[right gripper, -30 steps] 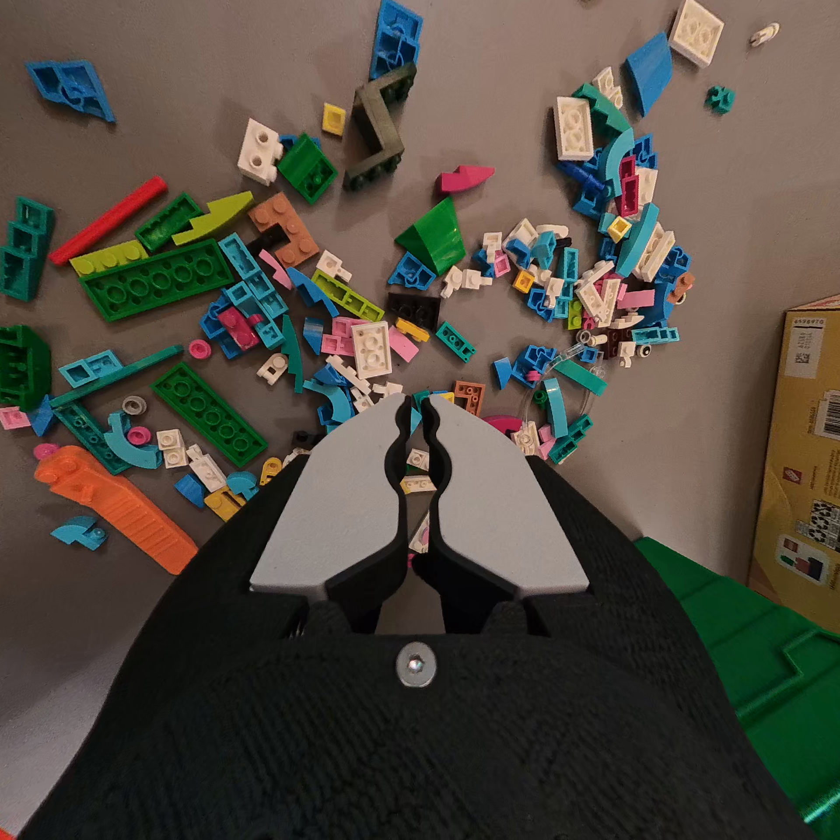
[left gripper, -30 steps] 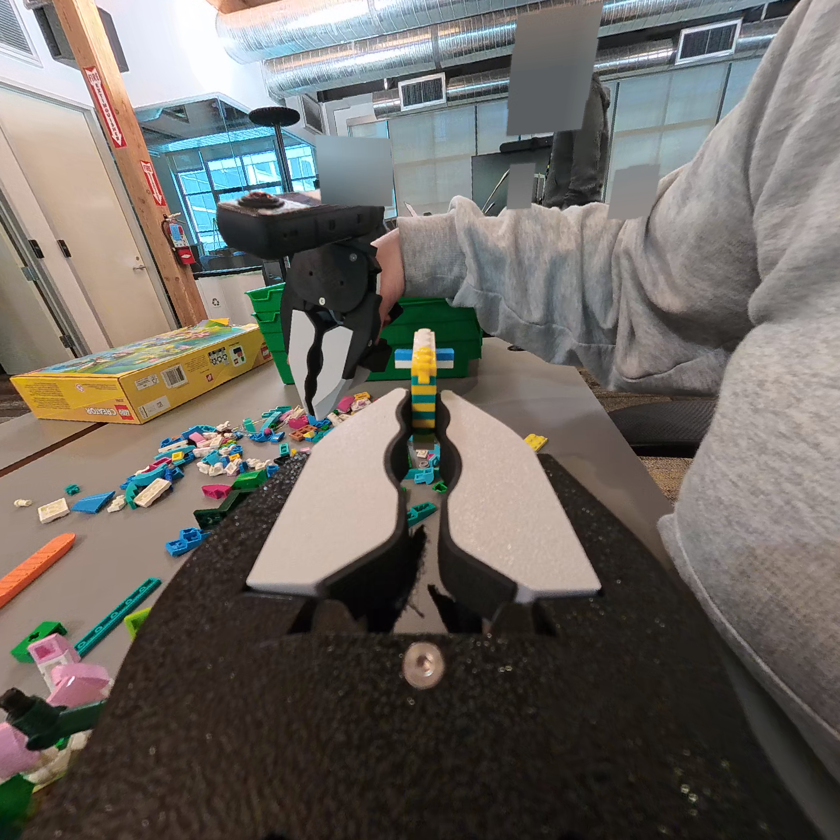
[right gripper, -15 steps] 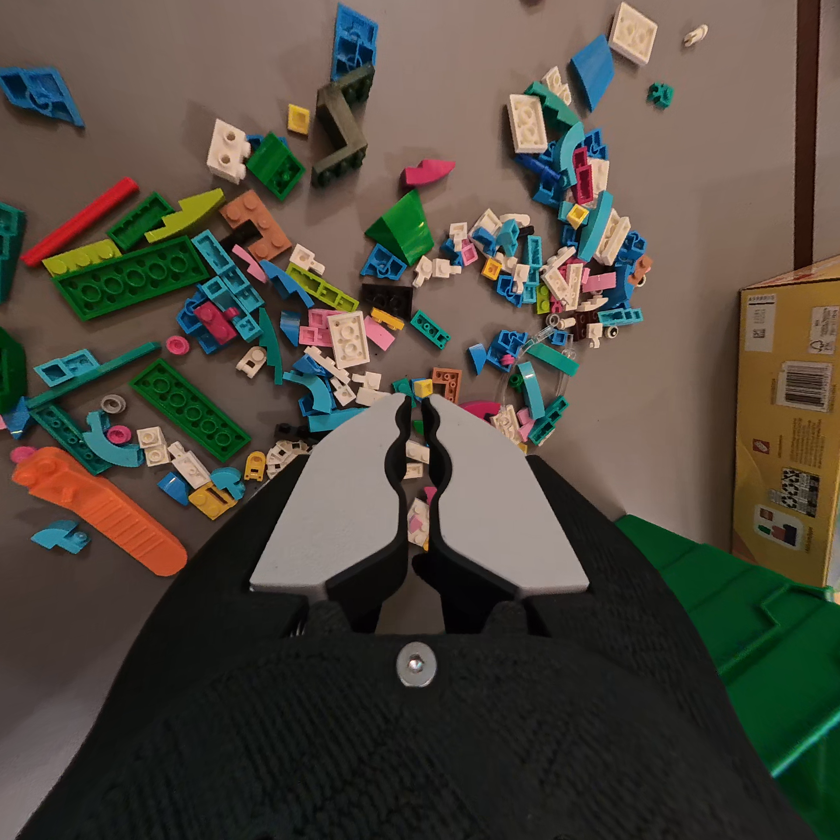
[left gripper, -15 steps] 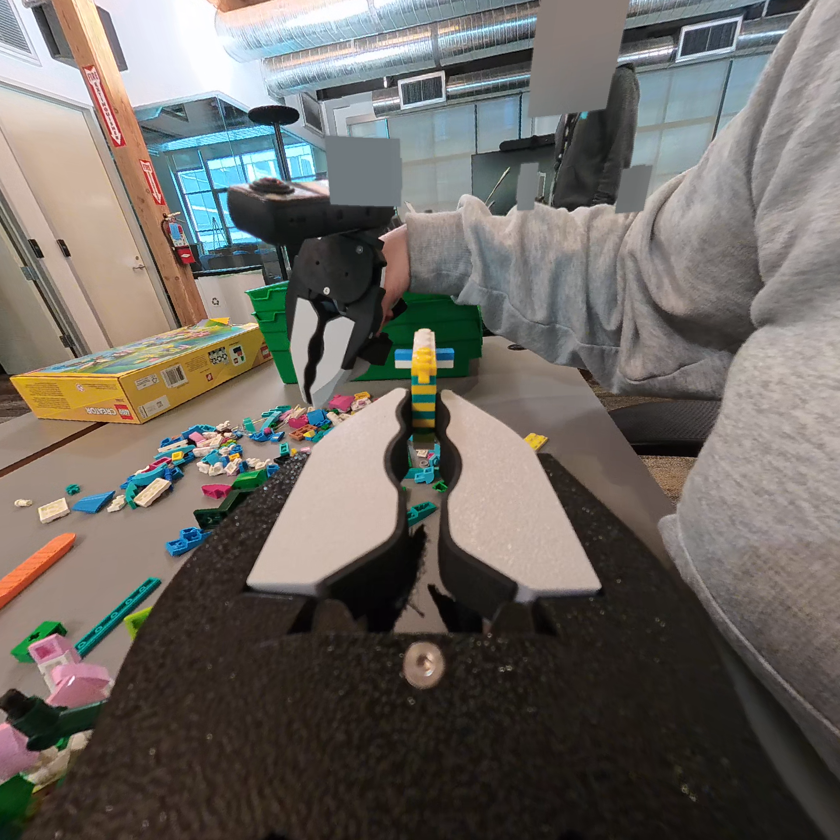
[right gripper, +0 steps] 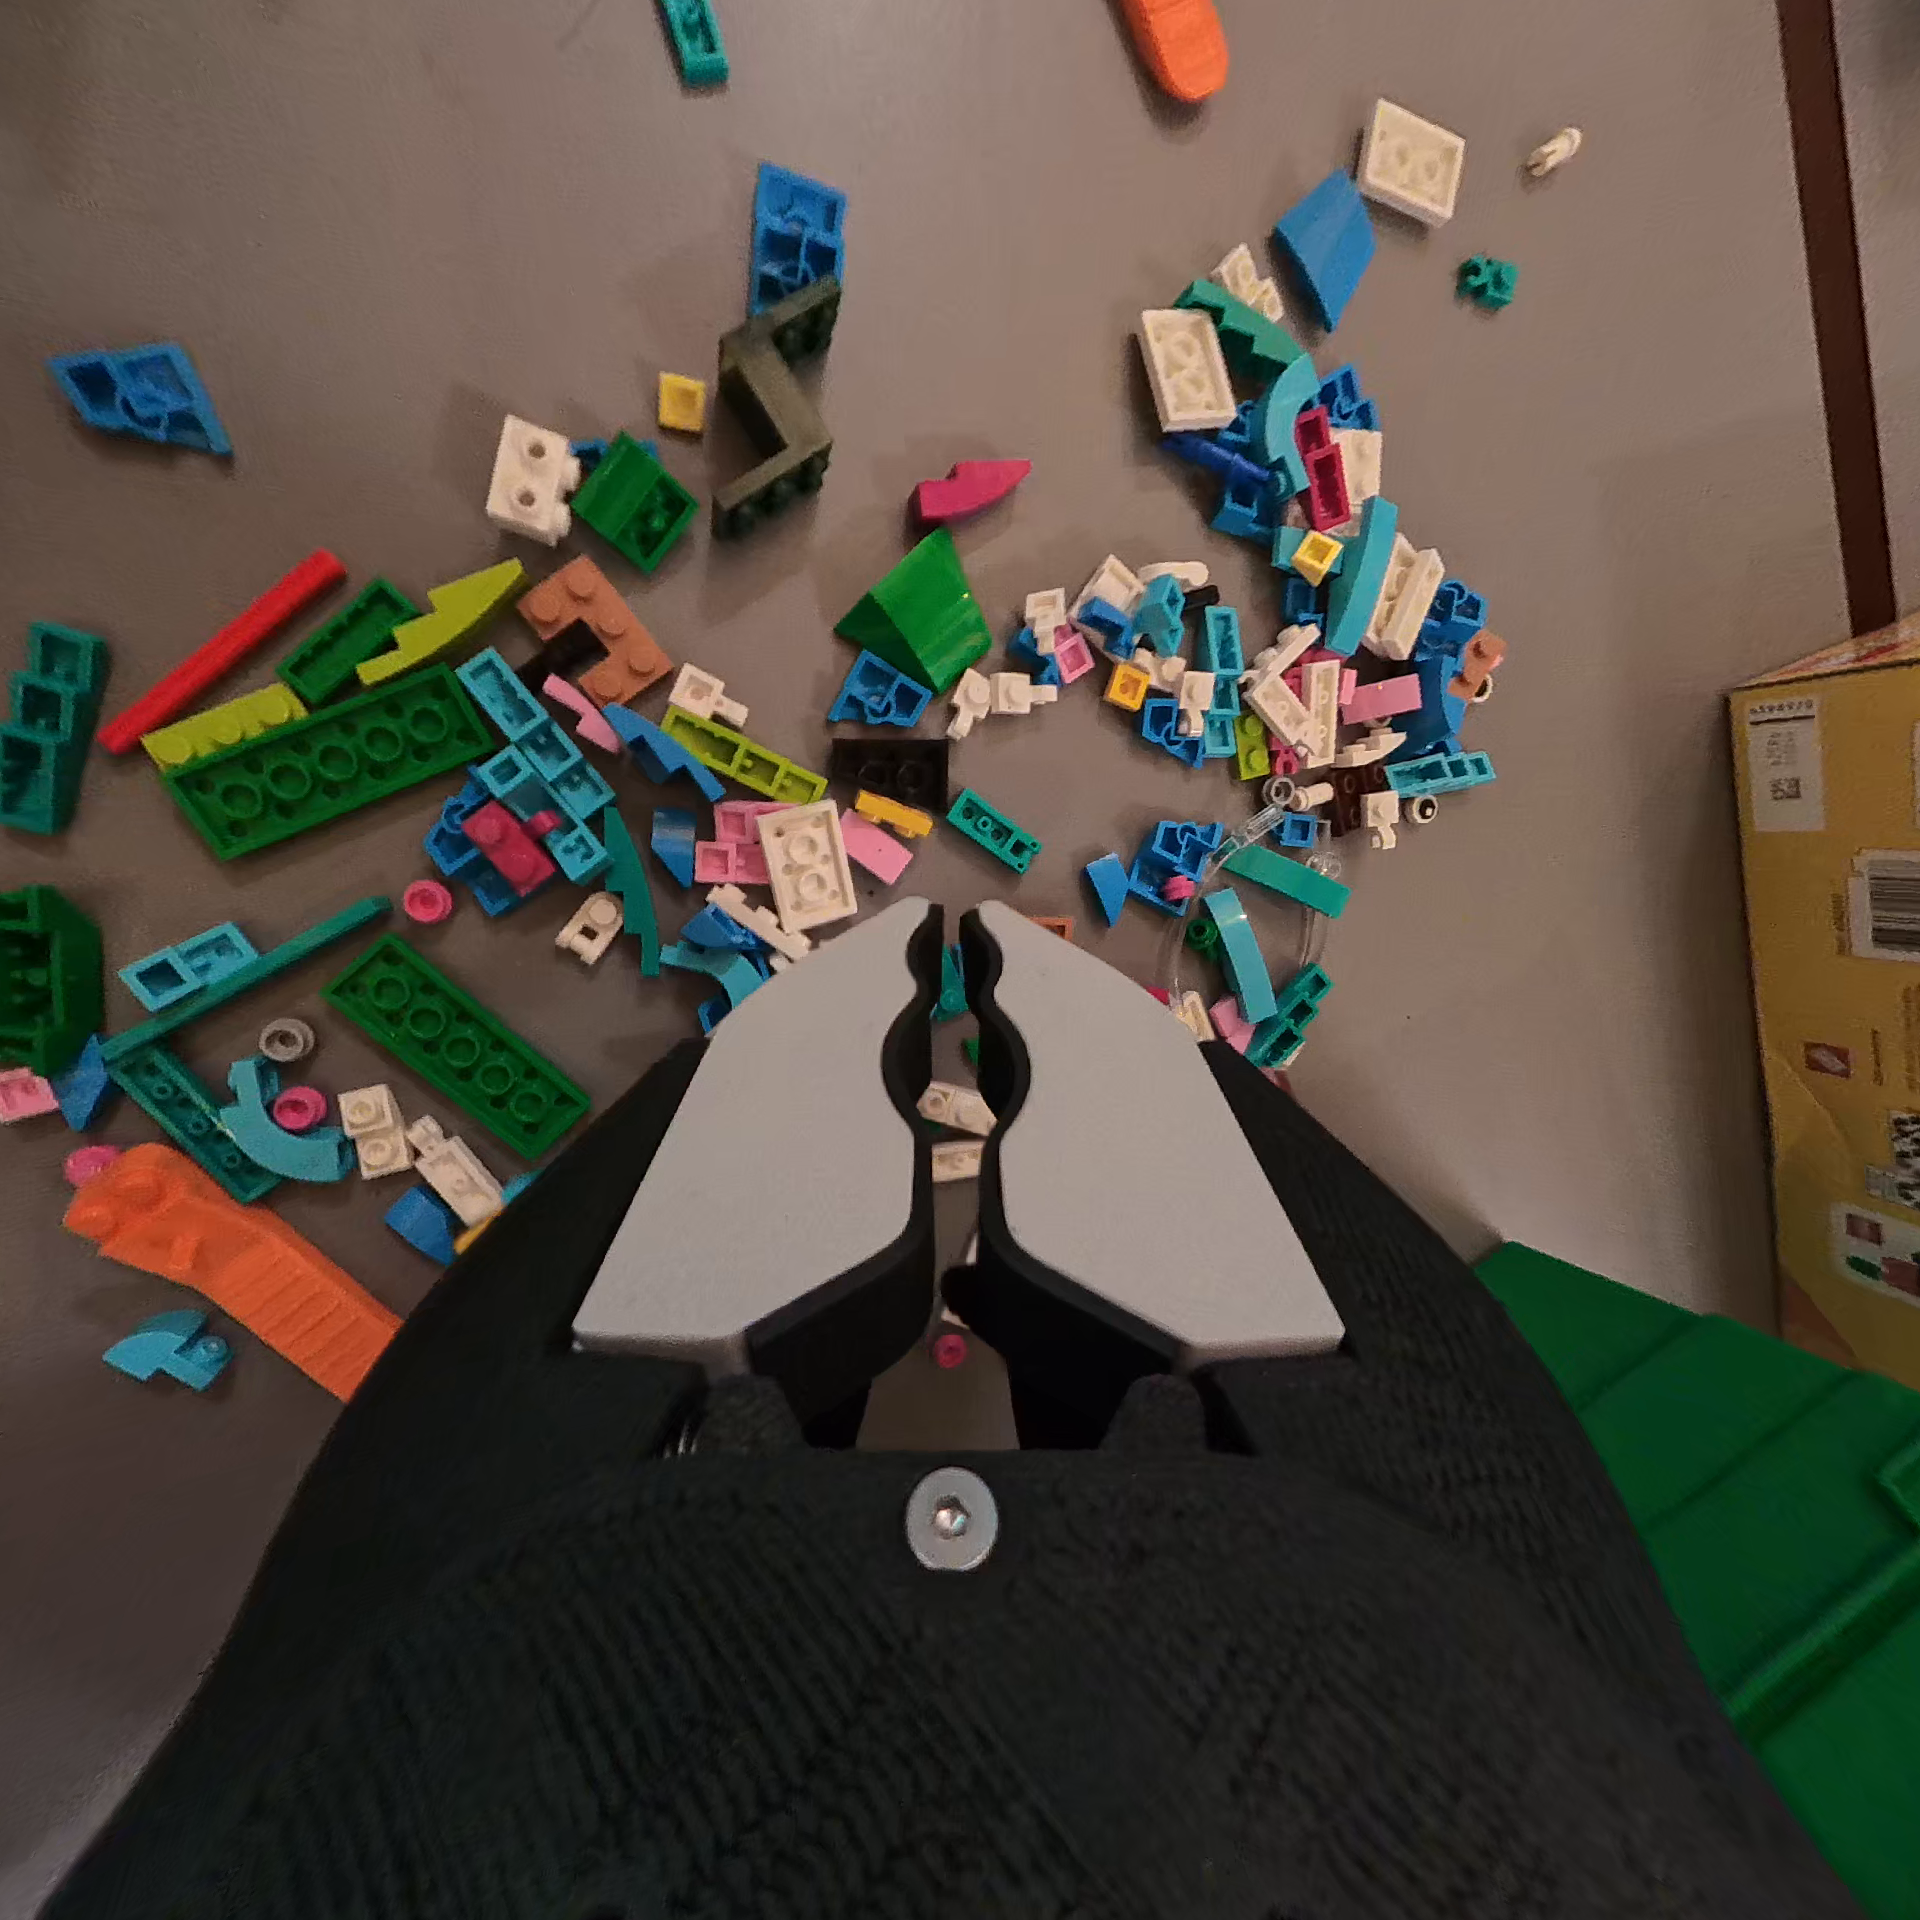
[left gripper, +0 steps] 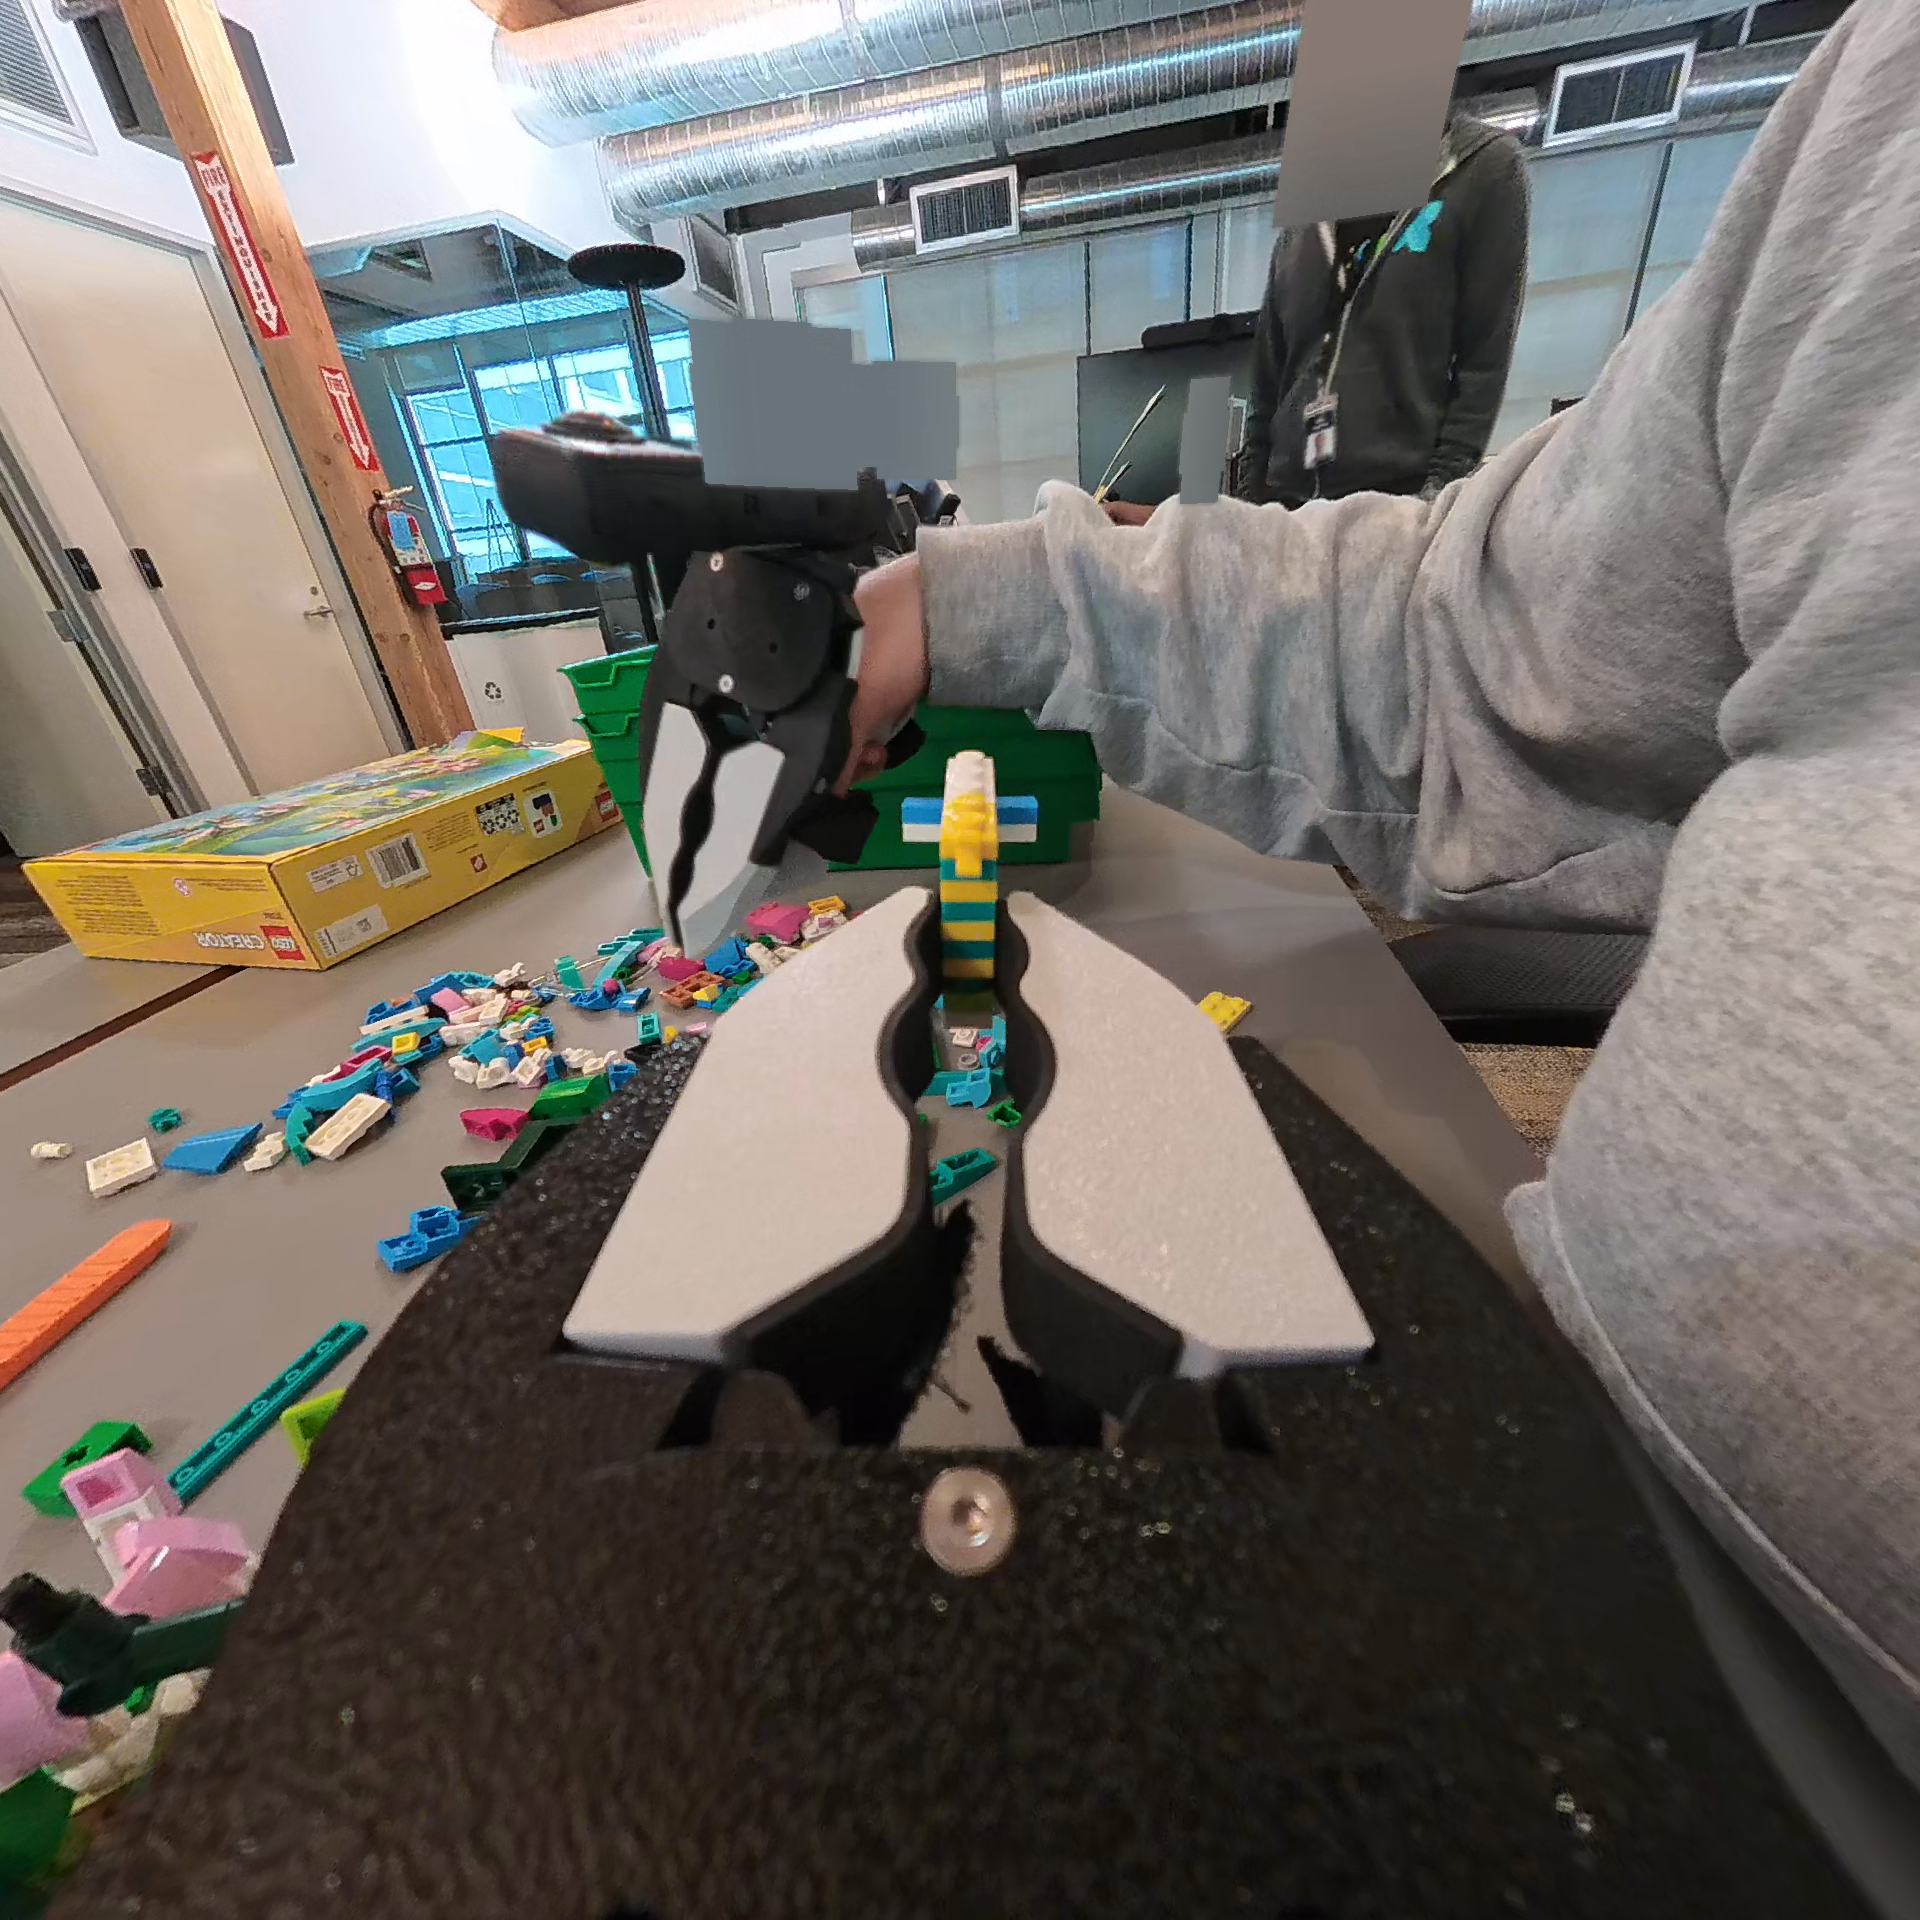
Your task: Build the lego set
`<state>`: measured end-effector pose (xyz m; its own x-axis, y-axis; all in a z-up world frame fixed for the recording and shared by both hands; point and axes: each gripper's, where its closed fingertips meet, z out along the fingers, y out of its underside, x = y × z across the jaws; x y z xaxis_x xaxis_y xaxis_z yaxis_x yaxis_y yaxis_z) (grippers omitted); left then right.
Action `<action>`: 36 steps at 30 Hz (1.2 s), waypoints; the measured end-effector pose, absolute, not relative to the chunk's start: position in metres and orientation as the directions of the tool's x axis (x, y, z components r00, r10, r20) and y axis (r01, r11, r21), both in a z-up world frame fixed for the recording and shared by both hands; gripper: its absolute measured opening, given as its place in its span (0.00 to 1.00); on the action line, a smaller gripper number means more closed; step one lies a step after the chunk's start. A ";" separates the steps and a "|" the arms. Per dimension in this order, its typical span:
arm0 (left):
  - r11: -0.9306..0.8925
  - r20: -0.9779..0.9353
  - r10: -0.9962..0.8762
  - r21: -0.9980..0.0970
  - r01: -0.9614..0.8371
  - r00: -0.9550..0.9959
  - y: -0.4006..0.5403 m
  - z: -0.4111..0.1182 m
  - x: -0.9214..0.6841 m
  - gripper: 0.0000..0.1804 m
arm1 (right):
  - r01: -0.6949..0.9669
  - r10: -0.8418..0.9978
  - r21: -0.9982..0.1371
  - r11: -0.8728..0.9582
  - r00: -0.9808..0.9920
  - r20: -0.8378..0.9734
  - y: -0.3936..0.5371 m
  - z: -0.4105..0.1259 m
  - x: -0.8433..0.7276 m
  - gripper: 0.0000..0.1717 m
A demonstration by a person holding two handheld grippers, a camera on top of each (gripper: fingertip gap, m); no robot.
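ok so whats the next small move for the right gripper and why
Probably open the right gripper before lowering further: its jaws are nearly closed with nothing between them, tips just above the loose bricks on the grey table. The left gripper already clamps the yellow and teal brick stack upright, so a new piece seems wanted.

Silver ceiling ducts, a wooden post and glass partitions behind
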<state>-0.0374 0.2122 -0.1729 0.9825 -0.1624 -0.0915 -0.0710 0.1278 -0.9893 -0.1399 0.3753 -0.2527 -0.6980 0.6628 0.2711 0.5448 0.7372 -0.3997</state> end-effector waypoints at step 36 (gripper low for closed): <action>0.121 -0.087 -0.184 -0.991 -0.066 0.979 0.213 -0.175 -0.039 0.05 | 0.629 0.918 -0.701 0.336 -0.386 0.094 0.372 -0.237 -0.036 0.03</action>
